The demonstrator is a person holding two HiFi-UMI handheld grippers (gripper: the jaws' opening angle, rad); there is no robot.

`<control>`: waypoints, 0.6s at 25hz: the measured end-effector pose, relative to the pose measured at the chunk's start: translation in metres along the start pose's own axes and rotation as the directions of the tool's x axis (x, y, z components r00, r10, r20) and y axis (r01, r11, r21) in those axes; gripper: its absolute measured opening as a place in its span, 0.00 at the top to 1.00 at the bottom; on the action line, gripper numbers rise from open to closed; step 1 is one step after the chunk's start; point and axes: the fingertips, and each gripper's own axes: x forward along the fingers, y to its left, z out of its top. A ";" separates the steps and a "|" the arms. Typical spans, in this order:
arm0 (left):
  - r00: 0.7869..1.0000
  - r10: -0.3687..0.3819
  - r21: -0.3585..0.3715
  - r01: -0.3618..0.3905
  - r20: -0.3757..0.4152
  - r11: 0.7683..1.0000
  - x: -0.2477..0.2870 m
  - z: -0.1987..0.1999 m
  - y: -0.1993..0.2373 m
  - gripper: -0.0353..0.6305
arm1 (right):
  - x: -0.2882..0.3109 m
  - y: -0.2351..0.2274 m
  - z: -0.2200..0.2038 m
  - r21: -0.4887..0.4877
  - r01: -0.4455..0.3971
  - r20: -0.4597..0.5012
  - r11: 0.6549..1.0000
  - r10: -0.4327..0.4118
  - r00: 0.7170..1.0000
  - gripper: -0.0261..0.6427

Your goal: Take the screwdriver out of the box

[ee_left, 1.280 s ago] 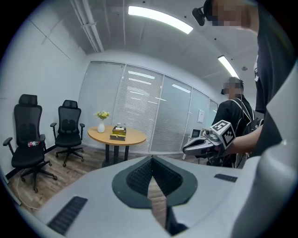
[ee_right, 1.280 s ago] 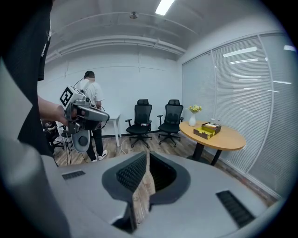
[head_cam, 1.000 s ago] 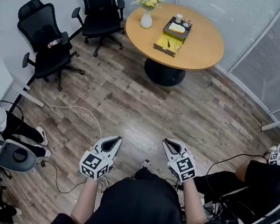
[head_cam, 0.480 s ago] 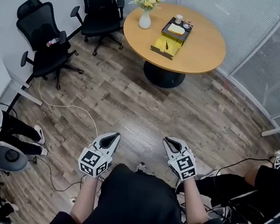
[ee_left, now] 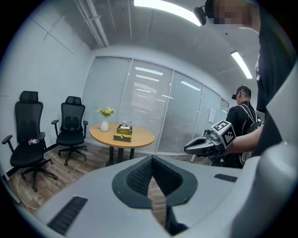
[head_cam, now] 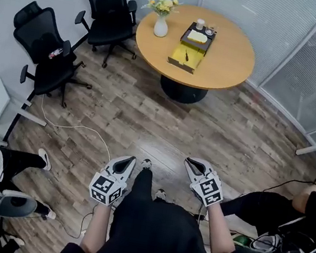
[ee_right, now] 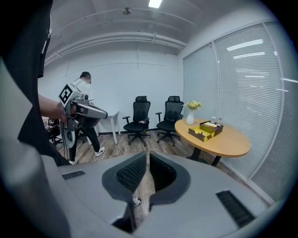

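I see an office meeting room. On the far side stands a round wooden table point(head_cam: 228, 62) with a vase of flowers point(head_cam: 161, 26), and two black swivel chairs point(head_cam: 109, 6) stand to its left. Glass partitions with blinds point(head_cam: 282, 29) close the far right, a strip light point(ee_left: 163, 8) runs overhead, and the floor point(head_cam: 148, 115) is wood plank.

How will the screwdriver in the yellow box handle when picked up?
Probably stiff and light: the screwdriver shows as a short, thin dark stick lying flat in the yellow box. That slim shape suggests it could roll on the box floor or slip when pinched. Its handle and surface are too small to judge from this far away.
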 end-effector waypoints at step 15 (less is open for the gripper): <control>0.994 -0.110 0.036 0.111 -0.020 0.993 0.083 0.055 0.085 0.94 | 0.074 -0.062 0.042 0.017 0.070 -0.028 0.997 -0.069 0.997 0.94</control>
